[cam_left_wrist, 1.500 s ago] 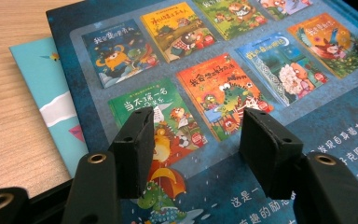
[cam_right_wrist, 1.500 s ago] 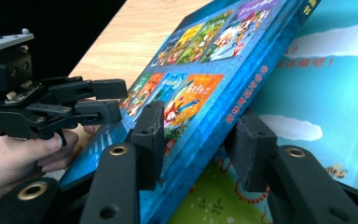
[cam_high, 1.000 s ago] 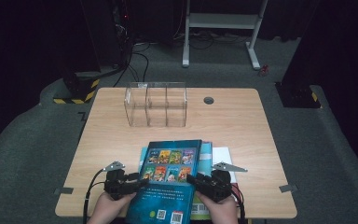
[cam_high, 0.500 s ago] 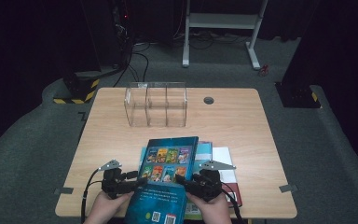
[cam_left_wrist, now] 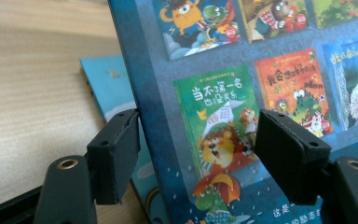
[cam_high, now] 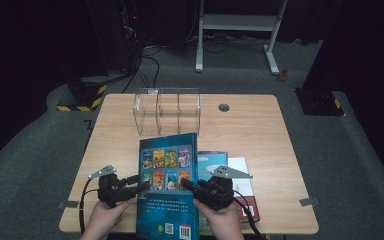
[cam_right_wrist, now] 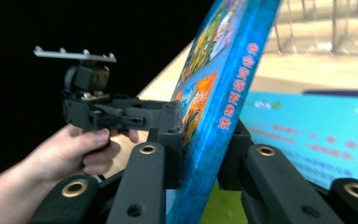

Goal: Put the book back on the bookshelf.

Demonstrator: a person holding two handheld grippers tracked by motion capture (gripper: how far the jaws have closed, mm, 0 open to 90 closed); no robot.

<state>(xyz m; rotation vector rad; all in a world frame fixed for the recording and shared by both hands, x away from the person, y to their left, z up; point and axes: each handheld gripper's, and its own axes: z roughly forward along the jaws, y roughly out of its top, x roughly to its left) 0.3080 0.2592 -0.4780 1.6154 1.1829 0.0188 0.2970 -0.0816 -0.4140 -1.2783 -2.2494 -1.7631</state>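
My right gripper (cam_high: 189, 183) clamps the book (cam_high: 169, 187); the left (cam_high: 141, 186), at its 9 o'clock, gapes around its edge. It tilts higher than before.

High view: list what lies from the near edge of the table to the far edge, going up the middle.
Blue picture book held up by both grippers → clear plastic organizer → far edge of the wooden table.

Left gripper (cam_high: 139, 187) near-left, jaws spread wide, right gripper (cam_high: 189, 184) near-right, jaws clamped, both pointing inward
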